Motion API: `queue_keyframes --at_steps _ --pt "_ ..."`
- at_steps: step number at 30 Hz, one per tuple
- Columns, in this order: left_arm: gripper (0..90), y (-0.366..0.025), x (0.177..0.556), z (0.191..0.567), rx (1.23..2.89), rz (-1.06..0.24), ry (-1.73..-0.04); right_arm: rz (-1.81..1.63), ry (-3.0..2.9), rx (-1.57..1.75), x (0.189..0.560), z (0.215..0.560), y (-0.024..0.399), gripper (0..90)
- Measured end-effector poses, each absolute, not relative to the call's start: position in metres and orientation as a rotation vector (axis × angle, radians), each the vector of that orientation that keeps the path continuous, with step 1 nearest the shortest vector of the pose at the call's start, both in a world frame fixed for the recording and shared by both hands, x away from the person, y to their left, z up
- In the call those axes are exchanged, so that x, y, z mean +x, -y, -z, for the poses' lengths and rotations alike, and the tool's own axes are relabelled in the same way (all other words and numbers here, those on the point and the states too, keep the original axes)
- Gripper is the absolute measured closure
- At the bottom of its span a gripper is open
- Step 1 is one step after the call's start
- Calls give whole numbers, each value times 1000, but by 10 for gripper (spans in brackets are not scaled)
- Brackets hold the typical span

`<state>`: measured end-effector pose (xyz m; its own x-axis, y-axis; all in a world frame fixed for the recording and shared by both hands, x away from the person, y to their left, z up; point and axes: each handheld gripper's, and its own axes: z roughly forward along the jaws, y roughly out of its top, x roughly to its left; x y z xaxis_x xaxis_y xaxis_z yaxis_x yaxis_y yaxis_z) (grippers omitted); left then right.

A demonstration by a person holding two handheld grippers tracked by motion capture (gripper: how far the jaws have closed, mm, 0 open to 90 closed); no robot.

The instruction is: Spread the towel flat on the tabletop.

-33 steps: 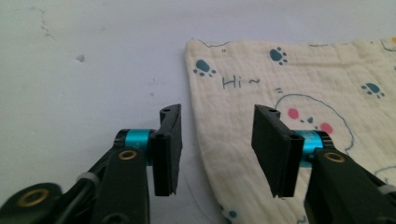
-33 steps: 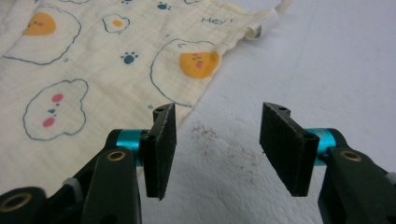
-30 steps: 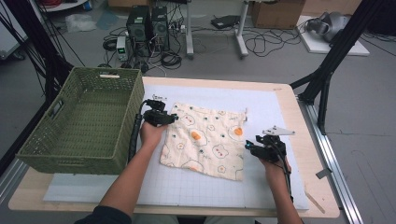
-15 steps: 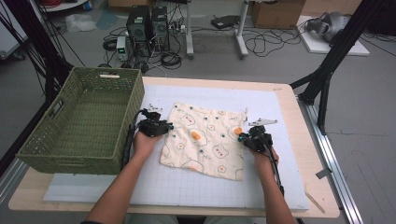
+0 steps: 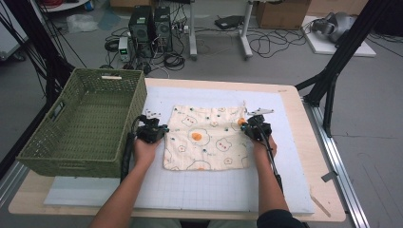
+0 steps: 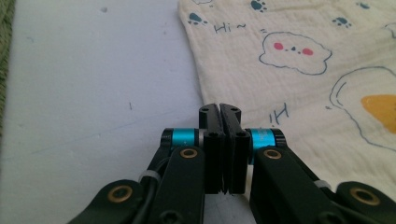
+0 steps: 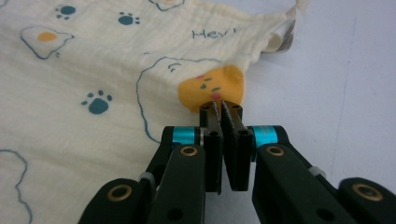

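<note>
A cream cloth (image 5: 204, 137) printed with fried eggs, bears and paw marks lies flat on the white mat (image 5: 214, 190). My left gripper (image 5: 163, 131) is low at the cloth's left edge. In the left gripper view the left gripper (image 6: 219, 108) has just been closing, and its jaws now meet where the cloth (image 6: 299, 79) edge runs in between them. My right gripper (image 5: 245, 128) is at the cloth's right edge. In the right gripper view the right gripper (image 7: 222, 106) is shut, pinching the cloth (image 7: 93, 60) by an orange yolk print.
A green woven basket (image 5: 128, 142) stands with nothing in it at the left, close beside my left hand. The wooden table (image 5: 313, 156) edge and a metal rail run along the right. Cables and computer cases lie on the floor behind.
Both hands moved inward to the cloth's side edges, the right one farther, up and to the left. Both pairs of jaws went from open to shut. The cloth now lies squarer.
</note>
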<state>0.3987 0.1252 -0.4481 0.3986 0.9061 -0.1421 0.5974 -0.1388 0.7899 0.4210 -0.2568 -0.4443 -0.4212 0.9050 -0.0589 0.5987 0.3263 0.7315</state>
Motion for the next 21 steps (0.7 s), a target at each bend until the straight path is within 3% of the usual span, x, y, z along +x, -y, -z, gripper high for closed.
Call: queue_keyframes --at_steps 3,6,13,21 --pt "627 -126 397 448 1843 -475 -1272 -890 -2122 1350 421 443 258 786" --pt "550 -129 391 449 1835 -469 -1251 -907 -2123 1329 413 436 266 722" --pt "527 -127 372 448 1849 -432 -1166 -967 -2181 1217 382 420 276 659" --pt "541 -125 353 438 1876 -406 -1097 -1067 -2272 1131 333 426 281 632"
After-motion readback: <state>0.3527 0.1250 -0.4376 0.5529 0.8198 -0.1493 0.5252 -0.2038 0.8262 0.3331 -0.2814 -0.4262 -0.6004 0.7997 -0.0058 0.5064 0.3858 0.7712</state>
